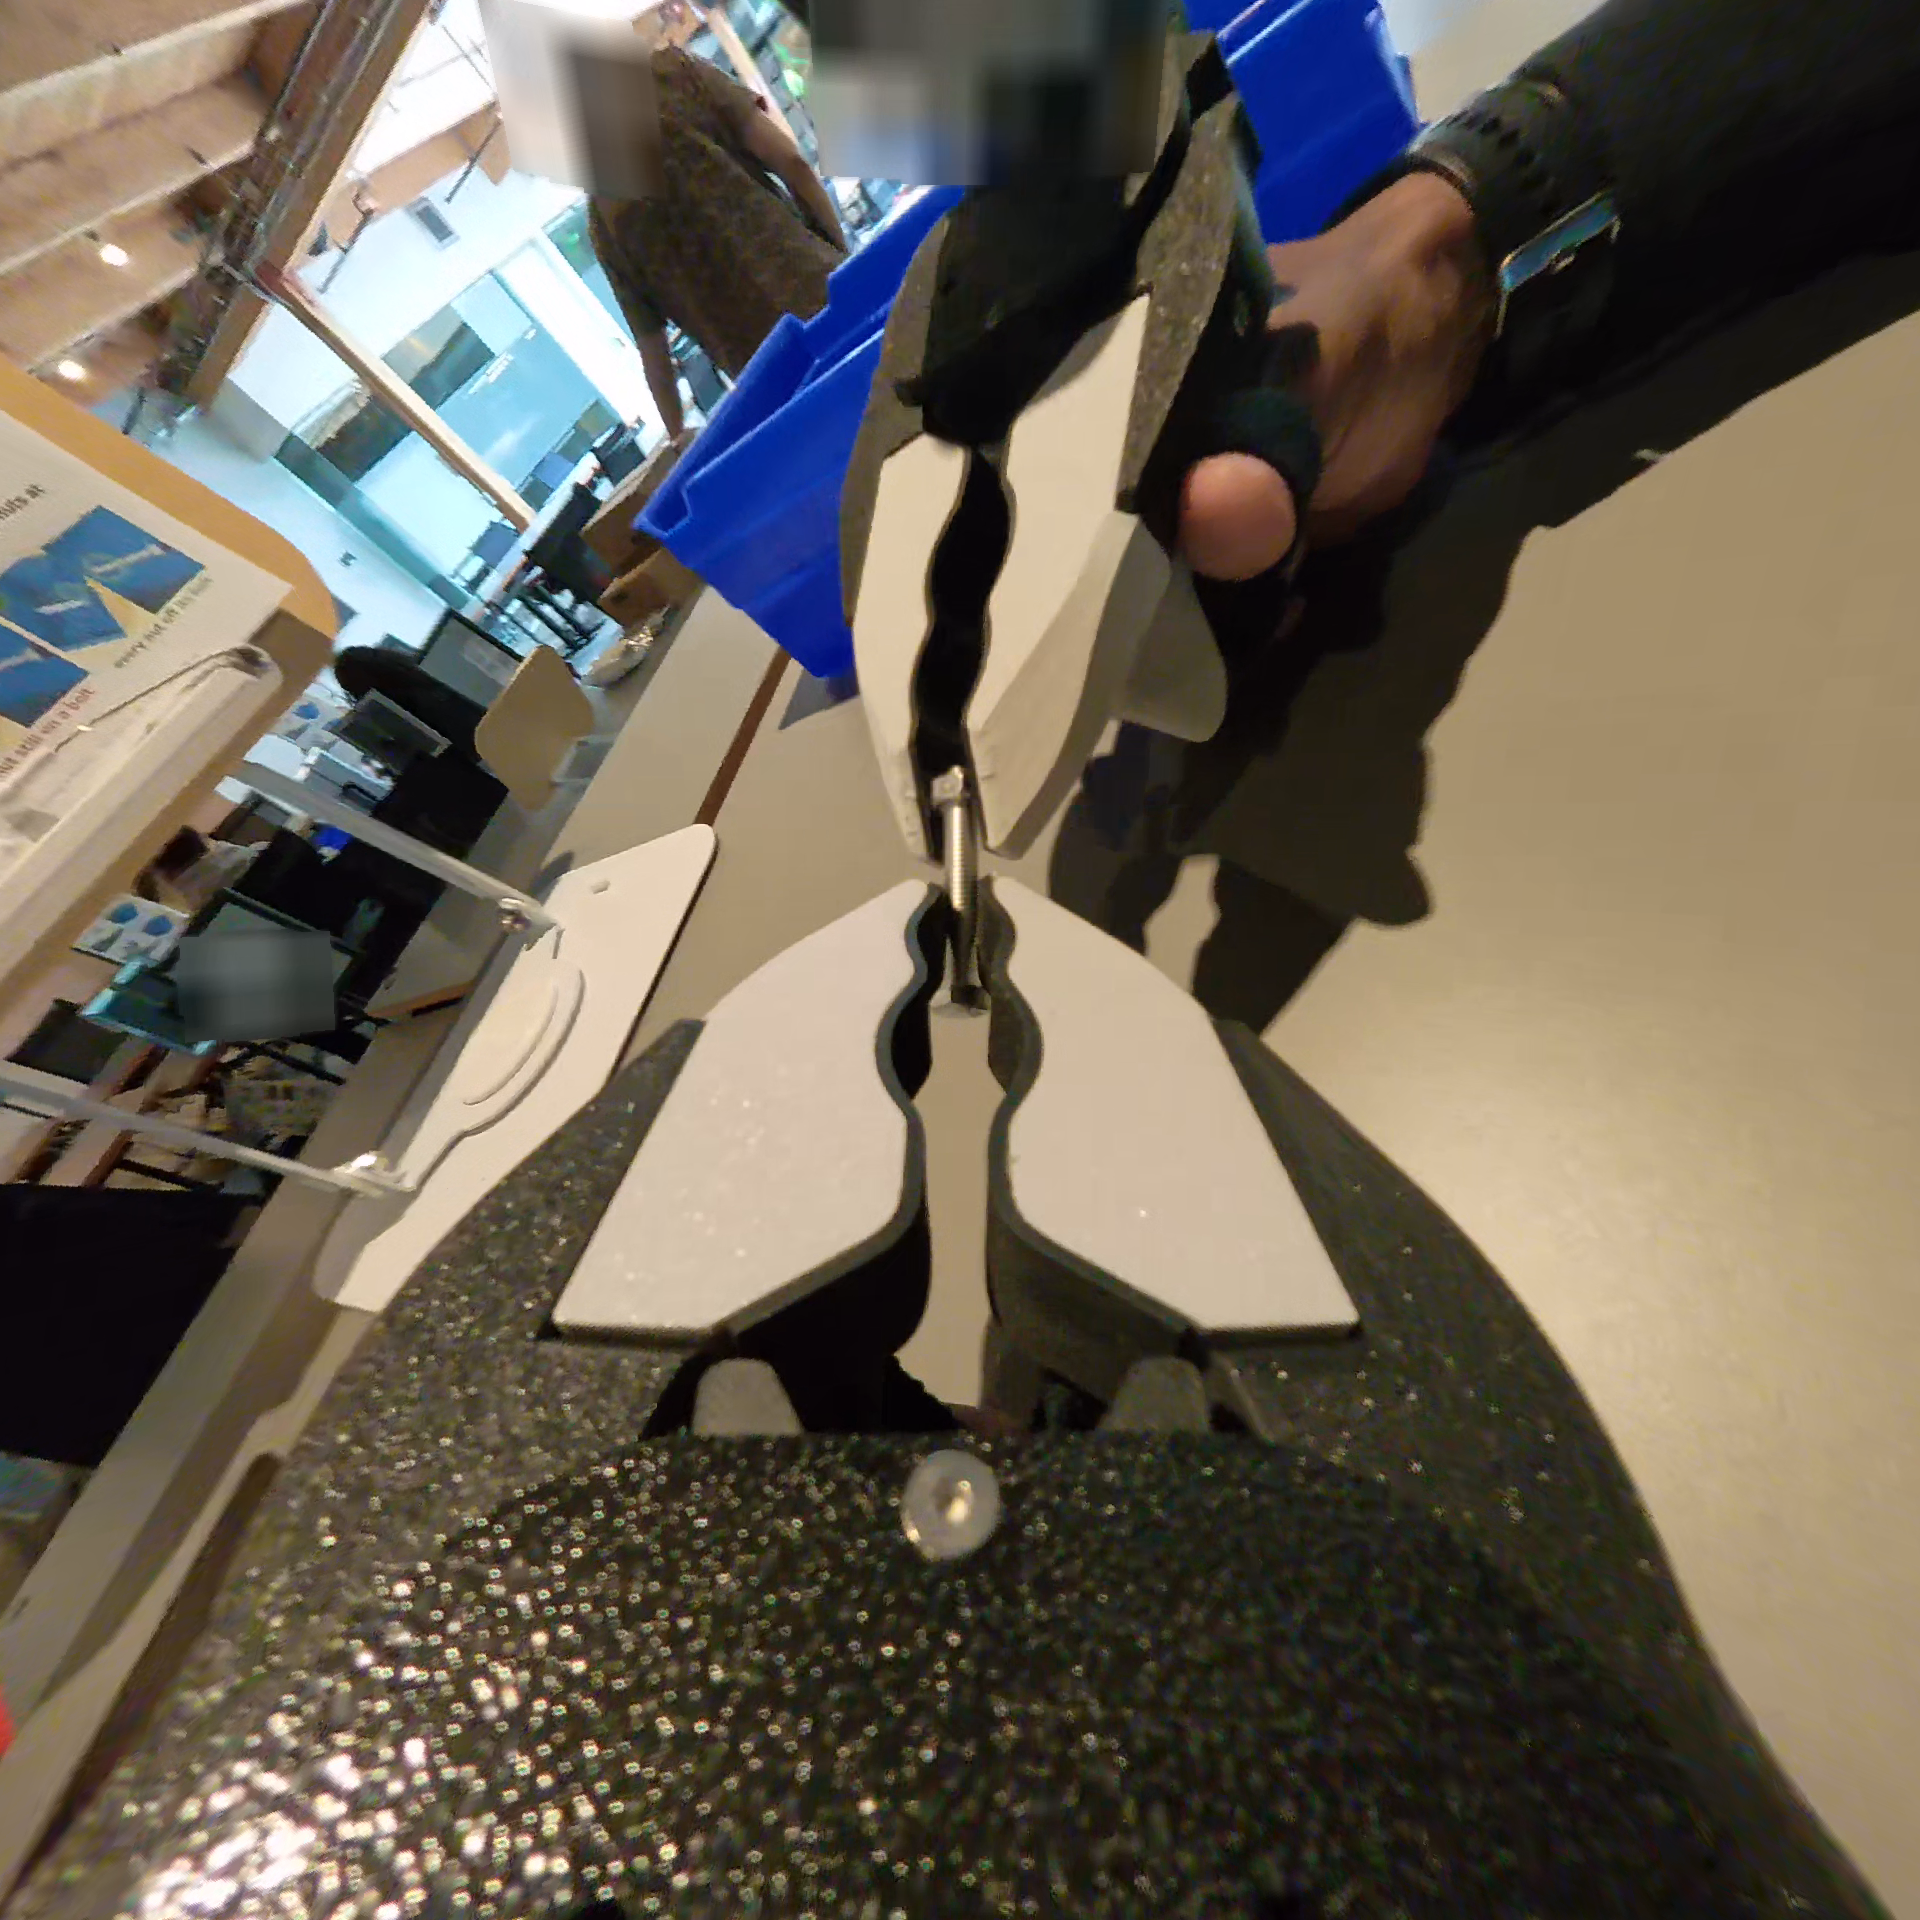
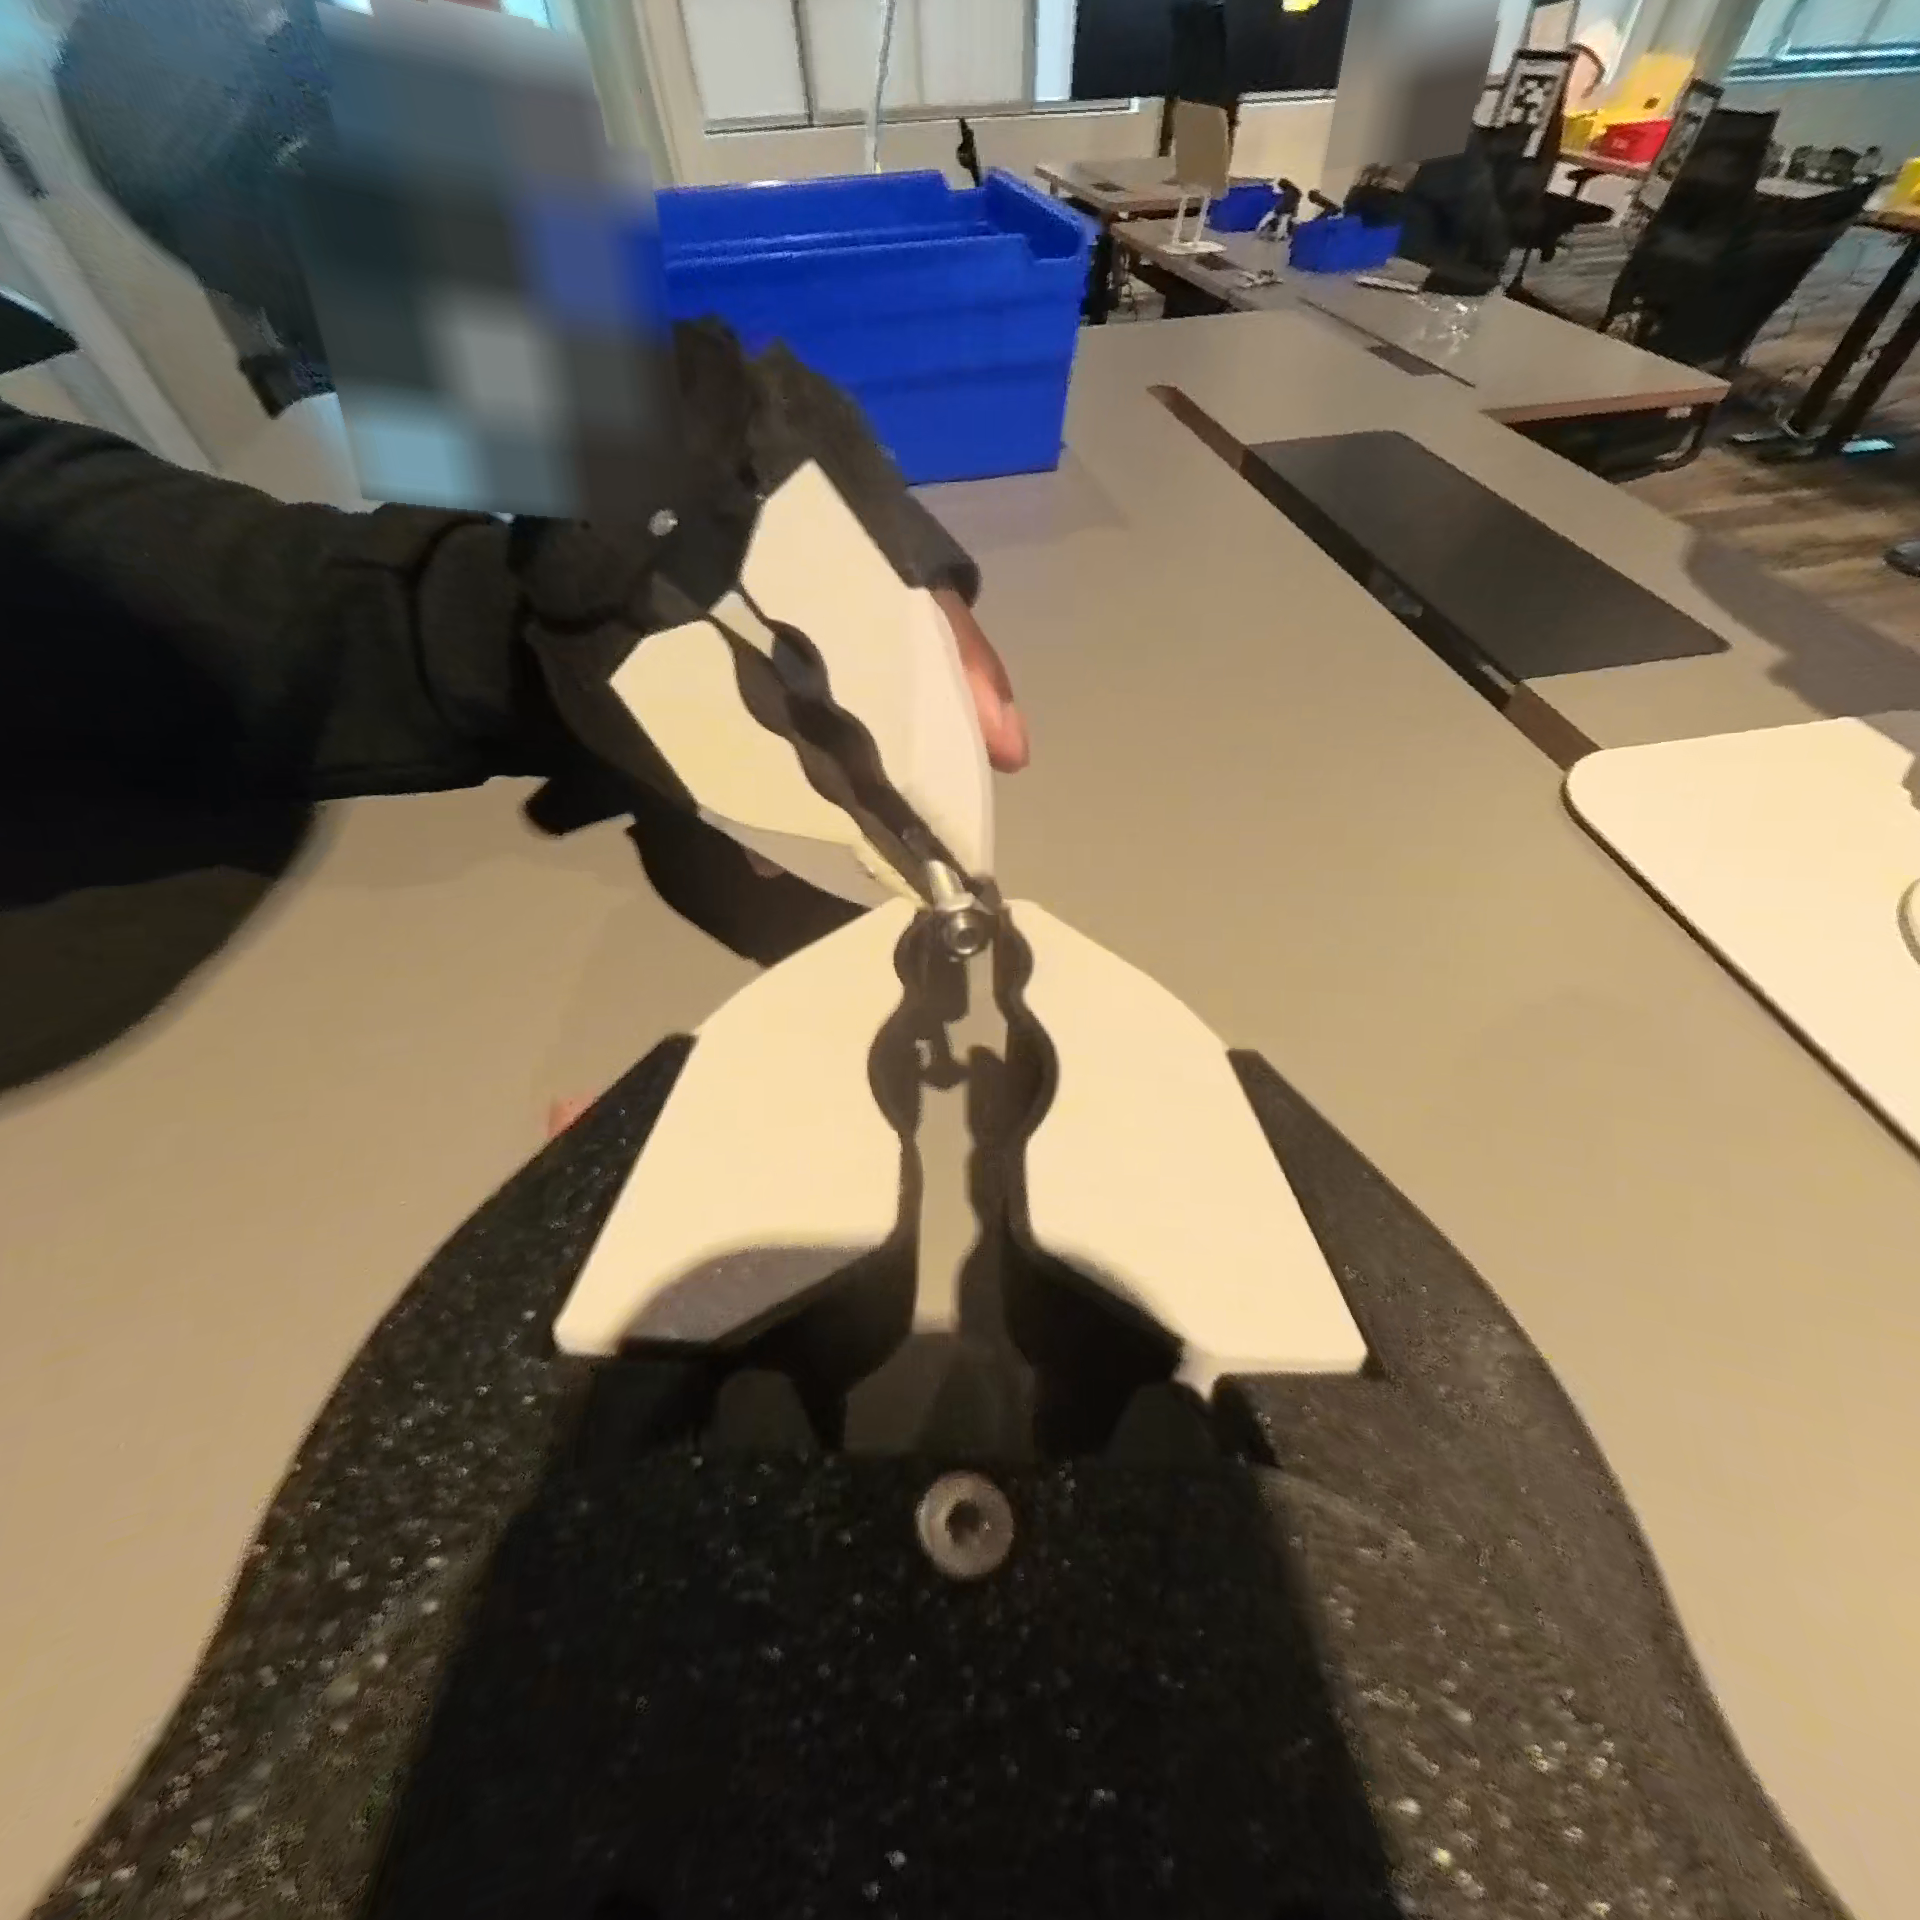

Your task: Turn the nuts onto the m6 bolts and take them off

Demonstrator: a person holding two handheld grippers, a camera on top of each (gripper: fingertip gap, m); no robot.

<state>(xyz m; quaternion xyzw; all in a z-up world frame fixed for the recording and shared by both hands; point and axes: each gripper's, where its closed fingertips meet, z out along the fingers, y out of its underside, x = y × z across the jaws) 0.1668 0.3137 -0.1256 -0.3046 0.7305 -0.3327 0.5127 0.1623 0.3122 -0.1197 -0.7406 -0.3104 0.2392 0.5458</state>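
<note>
A silver M6 bolt is held in the air over the grey table between my two grippers, which meet tip to tip. My left gripper is shut on the bolt's threaded shank, whose near end lies in the gap between the fingers. My right gripper comes down from above, shut on the nut at the bolt's far end. In the right wrist view the right gripper pinches the nut, and the left gripper reaches in from the upper left.
Stacked blue bins stand at the table's far side and also show in the left wrist view. A white board lies to the right. A black mat lies beyond. A clear stand with a printed sheet and a person are to the left. The grippers are tip to tip, or close to it.
</note>
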